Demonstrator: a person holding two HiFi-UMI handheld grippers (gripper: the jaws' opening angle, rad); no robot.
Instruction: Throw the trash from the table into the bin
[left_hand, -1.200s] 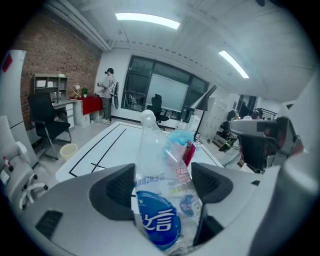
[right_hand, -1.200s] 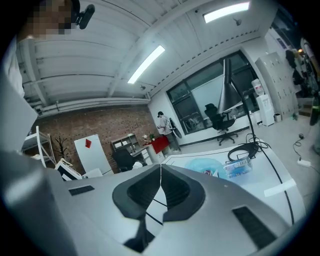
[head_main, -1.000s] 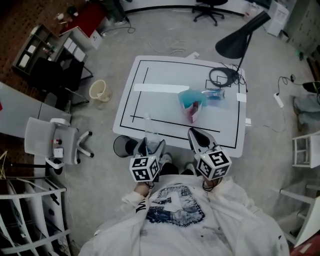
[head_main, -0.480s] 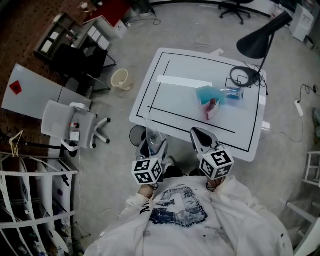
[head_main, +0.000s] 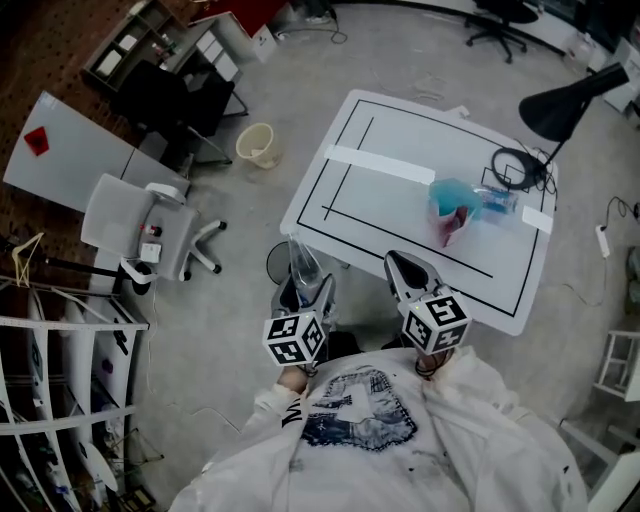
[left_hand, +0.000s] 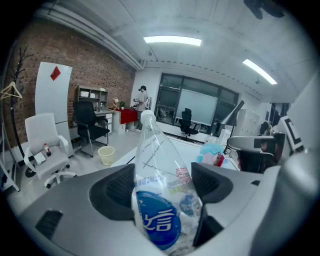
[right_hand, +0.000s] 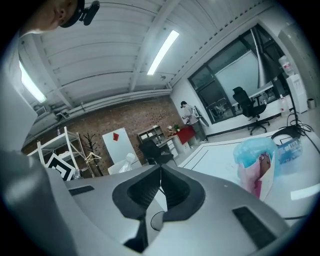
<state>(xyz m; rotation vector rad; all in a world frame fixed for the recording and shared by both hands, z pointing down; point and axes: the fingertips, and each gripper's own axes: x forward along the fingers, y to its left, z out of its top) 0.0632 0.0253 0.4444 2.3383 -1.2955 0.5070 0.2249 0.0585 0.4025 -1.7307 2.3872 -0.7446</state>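
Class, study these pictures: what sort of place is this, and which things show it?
Probably an office or lab workspace: a white swivel chair, a white table marked with black lines, a black desk lamp, and shelving against a brick wall.

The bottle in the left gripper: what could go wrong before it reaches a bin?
The crumpled bottle is gripped low down by the left gripper, so its tall top could tip or slip out. The dark bin sits tight against the table corner, so a drop might bounce off the edge.
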